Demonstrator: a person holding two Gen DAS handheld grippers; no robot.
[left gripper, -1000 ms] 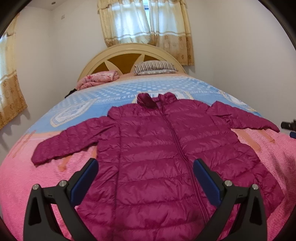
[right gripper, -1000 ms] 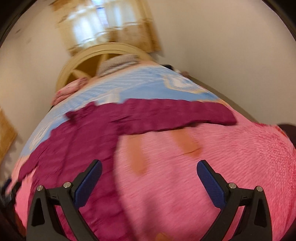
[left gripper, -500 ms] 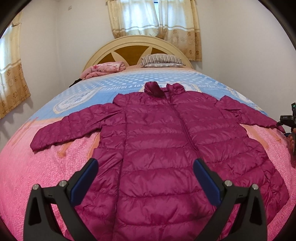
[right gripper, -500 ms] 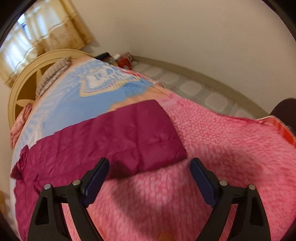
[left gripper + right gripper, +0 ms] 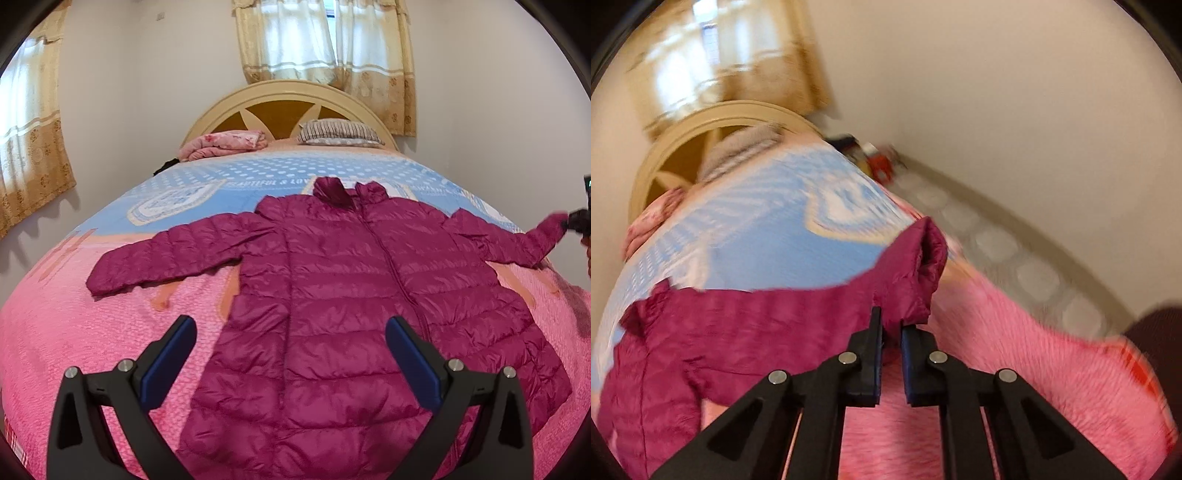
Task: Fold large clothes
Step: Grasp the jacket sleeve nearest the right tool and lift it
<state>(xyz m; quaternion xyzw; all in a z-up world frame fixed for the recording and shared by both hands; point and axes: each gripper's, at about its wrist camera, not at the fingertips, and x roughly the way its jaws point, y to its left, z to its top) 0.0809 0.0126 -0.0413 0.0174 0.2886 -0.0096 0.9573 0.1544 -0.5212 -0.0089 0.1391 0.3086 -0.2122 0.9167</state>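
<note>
R gripper (image 5: 891, 325) just closed on jacket (image 5: 369, 295) R cuff (image 5: 916, 273), cuff lifted off bed (image 5: 92, 332). L gripper (image 5: 291, 358) spread, empty, over hem. Jacket flat, zipped. I reckon sleeve fold-in next.

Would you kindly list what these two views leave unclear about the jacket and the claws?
- Jacket hem: left wrist view, hidden behind the open left claw and cut by the bottom edge.
- Right claw, shut on the sleeve cuff: right wrist view is motion-blurred, so how much fabric is pinched is unclear.
- In the left wrist view, that claw is cut off by the right edge.
- Clutter on the floor: blurred and too small to identify.
</note>
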